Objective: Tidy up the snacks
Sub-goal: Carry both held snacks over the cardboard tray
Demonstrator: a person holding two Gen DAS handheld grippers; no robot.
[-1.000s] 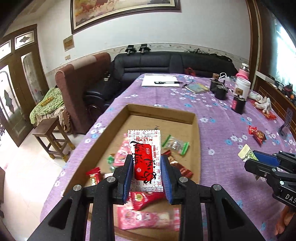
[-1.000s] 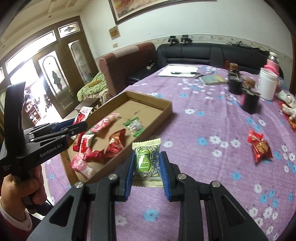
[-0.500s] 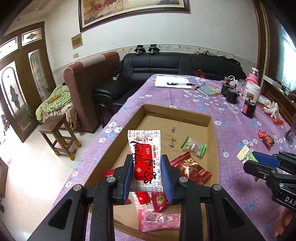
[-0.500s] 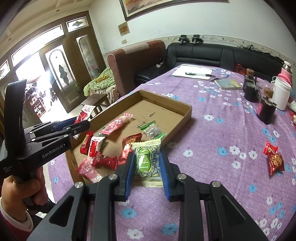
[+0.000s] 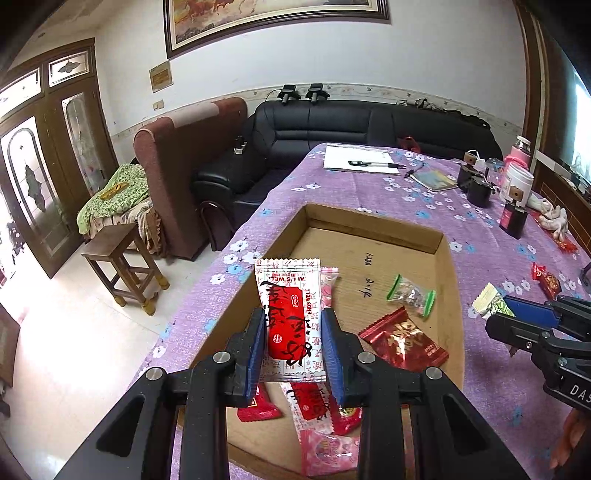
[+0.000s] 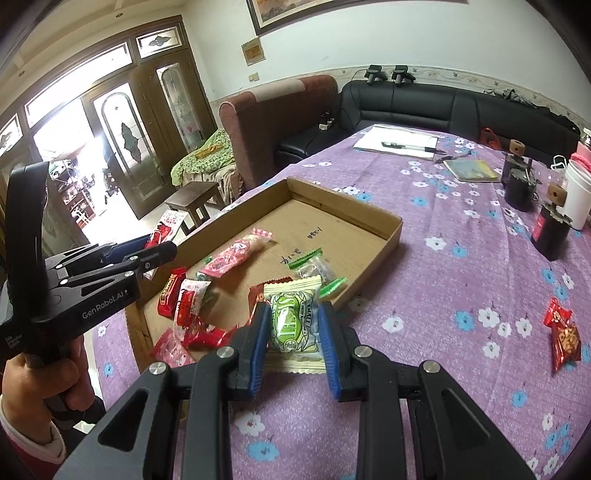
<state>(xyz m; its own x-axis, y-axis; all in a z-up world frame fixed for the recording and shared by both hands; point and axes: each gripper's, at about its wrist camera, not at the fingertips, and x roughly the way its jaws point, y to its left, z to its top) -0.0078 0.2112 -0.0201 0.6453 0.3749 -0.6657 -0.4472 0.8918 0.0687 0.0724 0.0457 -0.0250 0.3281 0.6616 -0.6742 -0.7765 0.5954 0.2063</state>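
A red-and-white snack packet (image 5: 291, 325) is clamped in the left claw (image 5: 293, 345) over the cardboard tray (image 5: 373, 225), and a green sweet packet (image 6: 293, 321) is pinched in the right claw (image 6: 293, 341) just past the tray's near corner. Both look light, crinkly and a bit slippery, so the padded middle is probably best gripped, not the flimsy crimped ends. A clear green-ended bag (image 5: 410, 295), a dark red foil packet (image 5: 404, 343) and some pink and red wrappers are already lying loose in the tray on the worktop (image 6: 461, 258).

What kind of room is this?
Most likely a home living room: a black leather sofa along the wall, a framed painting above it, and a table under a purple flowered tablecloth.
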